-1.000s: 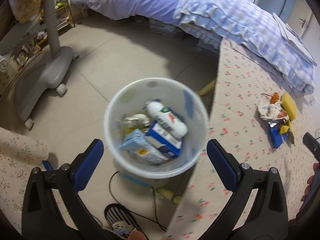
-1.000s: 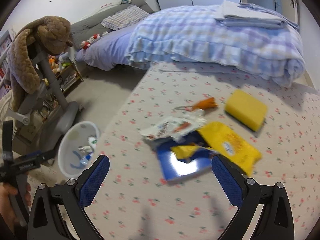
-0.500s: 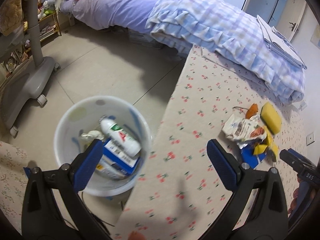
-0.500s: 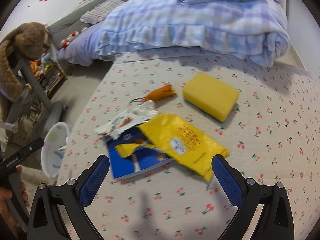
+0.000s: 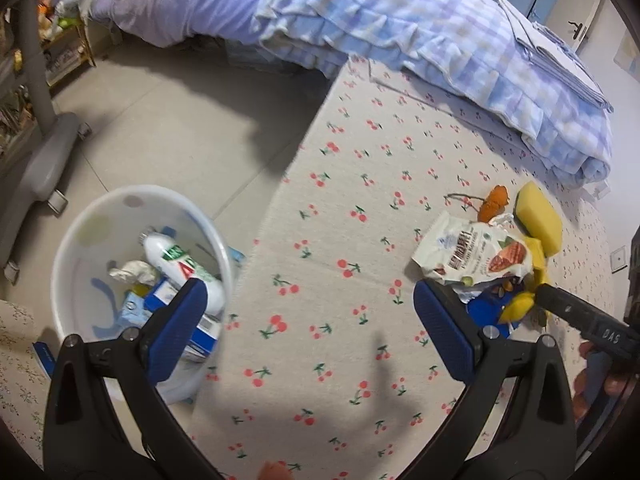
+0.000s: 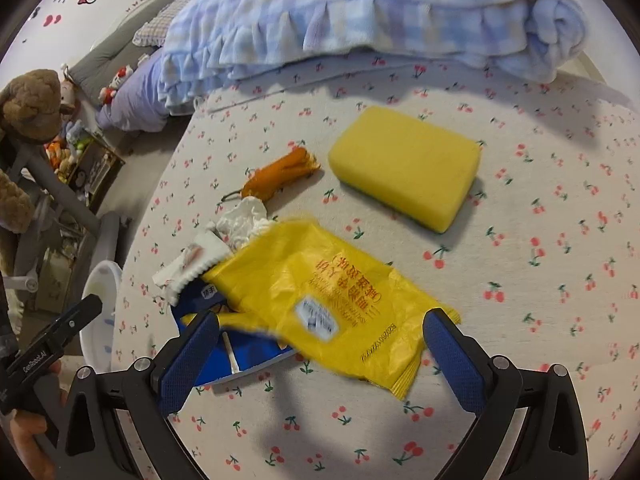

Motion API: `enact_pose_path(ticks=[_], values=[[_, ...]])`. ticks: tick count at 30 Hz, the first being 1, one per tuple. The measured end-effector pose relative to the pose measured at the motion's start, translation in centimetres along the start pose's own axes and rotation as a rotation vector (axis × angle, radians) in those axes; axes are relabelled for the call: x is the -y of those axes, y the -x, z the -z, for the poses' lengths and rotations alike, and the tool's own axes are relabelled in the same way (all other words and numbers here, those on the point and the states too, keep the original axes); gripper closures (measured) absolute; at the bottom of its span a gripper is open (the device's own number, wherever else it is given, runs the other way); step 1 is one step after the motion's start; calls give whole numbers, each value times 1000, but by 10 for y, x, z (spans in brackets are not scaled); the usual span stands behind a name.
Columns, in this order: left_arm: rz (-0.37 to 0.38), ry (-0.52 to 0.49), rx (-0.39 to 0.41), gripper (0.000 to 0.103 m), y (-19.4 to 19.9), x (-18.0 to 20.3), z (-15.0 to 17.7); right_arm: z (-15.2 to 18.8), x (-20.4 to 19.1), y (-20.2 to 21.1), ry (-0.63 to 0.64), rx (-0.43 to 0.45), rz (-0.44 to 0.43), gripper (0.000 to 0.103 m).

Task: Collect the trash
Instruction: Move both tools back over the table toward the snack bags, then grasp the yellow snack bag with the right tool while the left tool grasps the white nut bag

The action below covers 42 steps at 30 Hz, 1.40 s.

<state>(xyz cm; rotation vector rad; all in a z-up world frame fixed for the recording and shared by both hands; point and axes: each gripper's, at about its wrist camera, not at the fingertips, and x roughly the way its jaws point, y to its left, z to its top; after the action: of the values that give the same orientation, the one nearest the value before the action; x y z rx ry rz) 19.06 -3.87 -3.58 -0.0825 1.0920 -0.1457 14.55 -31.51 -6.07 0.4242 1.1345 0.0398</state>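
I see one table (image 5: pixel 360 240) with a cherry-print cloth, and behind it one bed (image 5: pixel 192 4) with one folded checked blanket (image 6: pixel 360 12). On the floor beside the left edge of the table stands one white bin (image 5: pixel 68 240). In the bin I count one white bottle (image 5: pixel 176 264), one blue carton (image 5: pixel 160 300) and one crumpled tissue (image 5: pixel 132 272).

On the table lie five things close together: one yellow sponge (image 6: pixel 404 168), one yellow bag (image 6: pixel 332 300), one blue wrapper (image 6: pixel 248 356) partly under that bag, one white snack packet (image 5: pixel 472 256) and one small orange thing (image 6: pixel 280 172) with a thin string. The sponge and the orange thing lie a little apart from the pile, on its far side.

My right gripper (image 6: pixel 320 356) is wide open and holds nothing. It hangs just over the near edge of the yellow bag, and the bag sits between the two fingers. I cannot tell if it touches.

My left gripper (image 5: pixel 308 328) is also wide open and empty. It is over bare cloth, with the bin at its left finger and the trash pile at its right finger.
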Motion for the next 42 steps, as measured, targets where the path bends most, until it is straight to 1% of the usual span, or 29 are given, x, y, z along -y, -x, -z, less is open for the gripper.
enact_pose_path(ticks=[4,7,10,12,14,16,17,18,19,20,21,22,23,24,25,26,28,29,30,31,32,33,36,40,42], values=[[40,20,-10,1,-4,4,-3,-1,-1,-4,6,-1,14,0],[53,-1,-7,1,-6,13,-4,-1,0,-5,10,-2,28,2],[62,-52,-9,1,-10,28,-4,-2,2,-2,10,-1,33,8],[72,-81,-14,1,-13,36,-5,-2,3,-2,20,-7,49,16],[82,-105,-17,1,-17,45,-4,-2,5,-2,22,-10,58,19],[95,-118,-17,1,-21,52,-5,-2,6,-1,24,-12,60,31],[102,-123,-14,1,-23,55,-5,-1,6,-1,28,-13,78,47],[107,-127,-10,1,-25,58,-6,-1,7,-1,32,-17,86,54],[113,-128,-6,1,-26,60,-6,0,11,0,30,-21,82,56],[119,-127,-2,2,-28,62,-7,0,13,0,27,-22,84,65],[127,-122,0,5,-30,62,-8,0,16,1,24,-19,94,75],[136,-113,-1,7,-34,63,-10,1,20,3,19,-18,97,80],[145,-102,-7,12,-37,63,-10,1,24,3,9,-18,89,85],[152,-90,-13,20,-40,63,-11,1,28,5,-4,-19,76,89],[160,-78,-21,25,-43,62,-11,2,33,7,-18,-20,61,89],[172,-62,-36,34,-48,61,-11,3,38,9,-31,-19,45,89],[165,-66,-10,43,-48,64,-11,4,44,14,-38,-9,36,88],[162,-72,-16,52,-50,66,-11,5,48,18,-44,1,23,83],[144,-84,-3,66,-49,68,-10,4,49,19,-46,2,14,67],[137,-94,-5,71,-50,70,-9,4,53,21,-52,6,7,54],[116,-111,5,76,-50,73,-8,4,55,24,-61,16,5,31],[115,-117,6,80,-51,73,-8,3,56,25,-67,28,3,25],[122,-117,9,89,-49,72,-7,-1,55,27,-65,49,-17,25],[128,-109,23,91,-42,69,-7,-4,43,18,-16,29,-46,25],[131,-101,29,91,-39,66,-7,-4,35,10,17,5,-29,24]])
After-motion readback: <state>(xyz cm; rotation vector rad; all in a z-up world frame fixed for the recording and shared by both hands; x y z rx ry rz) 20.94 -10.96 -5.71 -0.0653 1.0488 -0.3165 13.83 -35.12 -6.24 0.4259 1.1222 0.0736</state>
